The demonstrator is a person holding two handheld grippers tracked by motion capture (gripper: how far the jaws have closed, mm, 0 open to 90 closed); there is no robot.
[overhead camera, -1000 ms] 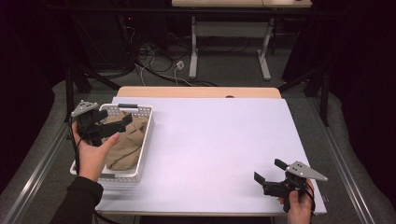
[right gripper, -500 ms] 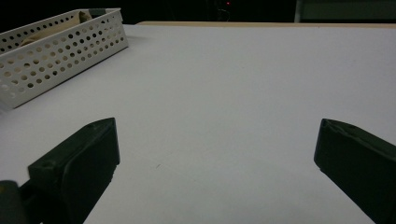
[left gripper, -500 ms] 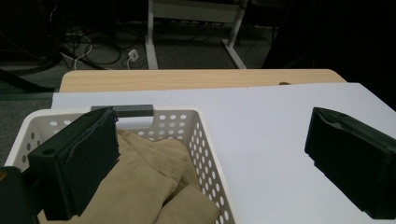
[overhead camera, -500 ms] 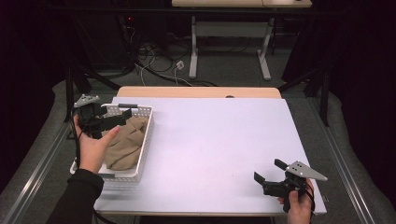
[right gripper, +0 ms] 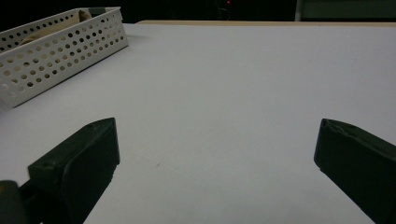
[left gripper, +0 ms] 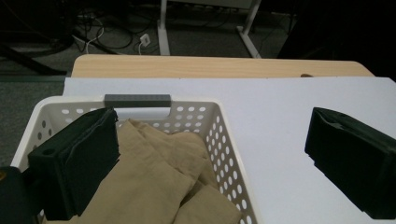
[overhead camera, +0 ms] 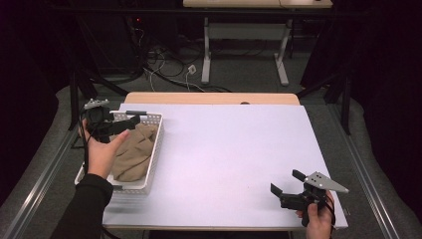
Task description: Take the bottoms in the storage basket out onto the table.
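The right gripper is held low at the table's near right corner, jaws spread wide over bare surface. Farther off at the left, the left gripper is held above the white basket, jaws parted and empty. A tan cloth is seen crumpled inside, just below.

The table has a pale white top with a strip of light wood along its far edge. Grey carpet floor lies beyond it, scattered with black cables and a white power strip. Farther back stands a second desk on white legs. Dark curtains close the room on both sides, and the light is dim.
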